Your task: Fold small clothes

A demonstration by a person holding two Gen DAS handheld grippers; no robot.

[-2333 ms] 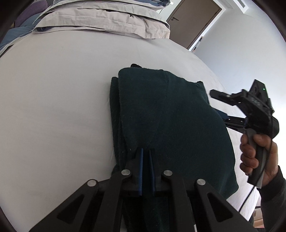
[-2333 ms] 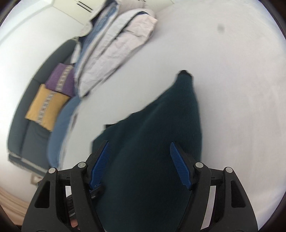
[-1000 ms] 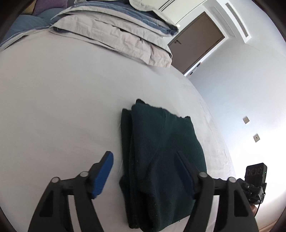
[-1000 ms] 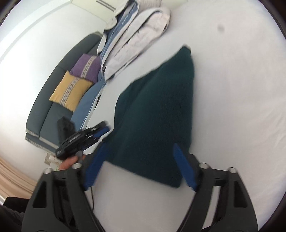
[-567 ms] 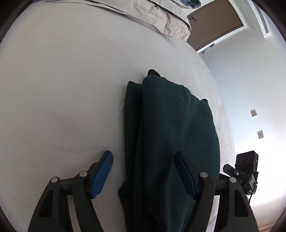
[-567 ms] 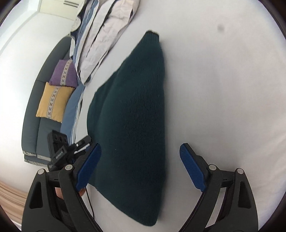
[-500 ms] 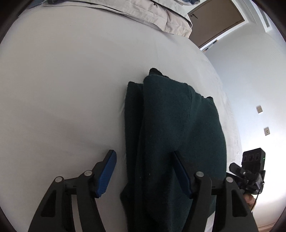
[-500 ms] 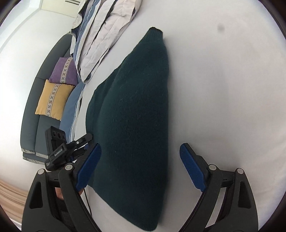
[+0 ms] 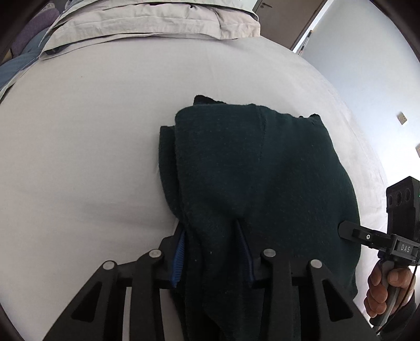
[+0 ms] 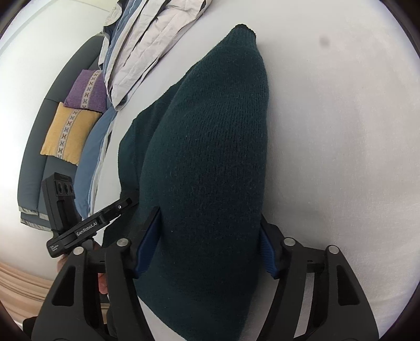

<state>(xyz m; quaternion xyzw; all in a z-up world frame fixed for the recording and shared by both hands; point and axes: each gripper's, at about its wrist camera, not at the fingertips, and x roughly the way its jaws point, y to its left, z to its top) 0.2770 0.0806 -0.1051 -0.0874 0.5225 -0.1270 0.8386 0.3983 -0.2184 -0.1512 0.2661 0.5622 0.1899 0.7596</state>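
Garment: a dark green knitted sweater (image 9: 257,183), folded into a thick bundle of several layers, lying on the bed near the middle of its sheet.
Garment edges: in the left wrist view a thinner folded layer sticks out along the bundle's left side; a small dark tip shows at its far end.
Left gripper (image 9: 212,249): its blue-padded fingers are partly closed around the near left part of the bundle, with cloth bunched between them.
Right gripper (image 10: 207,244): its fingers are spread wide, one on each side of the bundle's near end; whether the pads press the cloth cannot be told.
Hands: the person's right hand (image 9: 386,288) holds its gripper's handle, seen at the right edge of the left wrist view.
Bed (image 9: 86,147): covered by a smooth pale sheet.
Bedding (image 9: 157,21): a pile of beige and blue folded covers at the far end.
Sofa (image 10: 39,147): dark grey, left of the bed, with a yellow cushion (image 10: 69,132) and a purple cushion (image 10: 86,90).
Door (image 9: 286,21): brown, far right.
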